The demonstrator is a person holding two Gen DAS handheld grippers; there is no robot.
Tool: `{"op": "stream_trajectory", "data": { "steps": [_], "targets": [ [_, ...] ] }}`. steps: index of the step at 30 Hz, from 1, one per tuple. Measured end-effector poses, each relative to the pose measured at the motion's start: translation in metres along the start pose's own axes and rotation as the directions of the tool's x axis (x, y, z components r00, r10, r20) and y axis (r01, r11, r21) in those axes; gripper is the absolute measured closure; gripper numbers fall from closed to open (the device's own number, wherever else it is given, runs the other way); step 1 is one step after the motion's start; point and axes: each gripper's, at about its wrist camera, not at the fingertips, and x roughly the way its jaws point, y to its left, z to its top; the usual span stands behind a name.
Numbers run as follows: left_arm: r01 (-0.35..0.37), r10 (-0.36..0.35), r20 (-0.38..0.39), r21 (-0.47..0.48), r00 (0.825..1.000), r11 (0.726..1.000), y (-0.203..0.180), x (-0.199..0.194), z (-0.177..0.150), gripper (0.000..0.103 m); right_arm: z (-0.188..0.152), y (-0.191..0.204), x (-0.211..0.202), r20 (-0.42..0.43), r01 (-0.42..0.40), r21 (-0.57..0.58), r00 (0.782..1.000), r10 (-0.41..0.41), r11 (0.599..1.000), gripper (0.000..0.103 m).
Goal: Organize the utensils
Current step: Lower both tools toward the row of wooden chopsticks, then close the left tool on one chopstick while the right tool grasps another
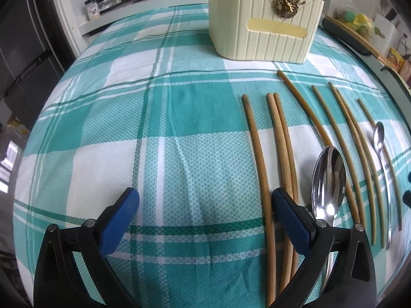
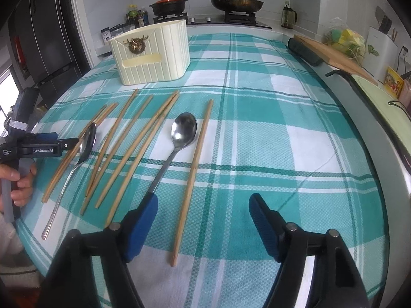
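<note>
I hold the right gripper part open and empty, straddling the rightmost chopstick to pinch it; left gripper wide open, empty, beside the leftmost chopstick; the holder waits behind the row
</note>
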Motion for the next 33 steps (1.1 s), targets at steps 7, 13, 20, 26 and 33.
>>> {"op": "stream_trajectory", "data": {
  "steps": [7,13,20,26,33],
  "targets": [
    [0.016,-0.016,-0.015,0.031,1.000,0.999,0.002,0.003,0.004,0.000,0.015,0.003,0.036,-0.054,0.039,-0.076,0.998,-0.043,0.996,0.058],
    [0.038,-0.036,-0.039,0.056,0.999,0.998,0.003,0.005,0.007,0.000,0.029,-0.015,0.045,-0.071,0.047,-0.064,0.996,-0.052,0.997,0.058],
    [0.066,-0.060,-0.067,0.088,0.996,0.994,0.003,0.014,0.022,0.001,0.045,-0.026,0.055,-0.106,0.026,-0.098,0.994,-0.036,0.995,0.058],
    [0.076,-0.066,-0.083,0.119,0.994,0.990,-0.001,0.018,0.040,0.013,0.064,-0.037,0.069,-0.142,0.010,-0.127,0.989,-0.029,0.992,0.058],
    [0.107,-0.091,-0.116,0.144,0.989,0.984,-0.005,0.023,0.061,0.037,0.101,-0.033,0.095,-0.170,-0.036,-0.169,0.985,0.007,0.985,0.059]
  ]
}}
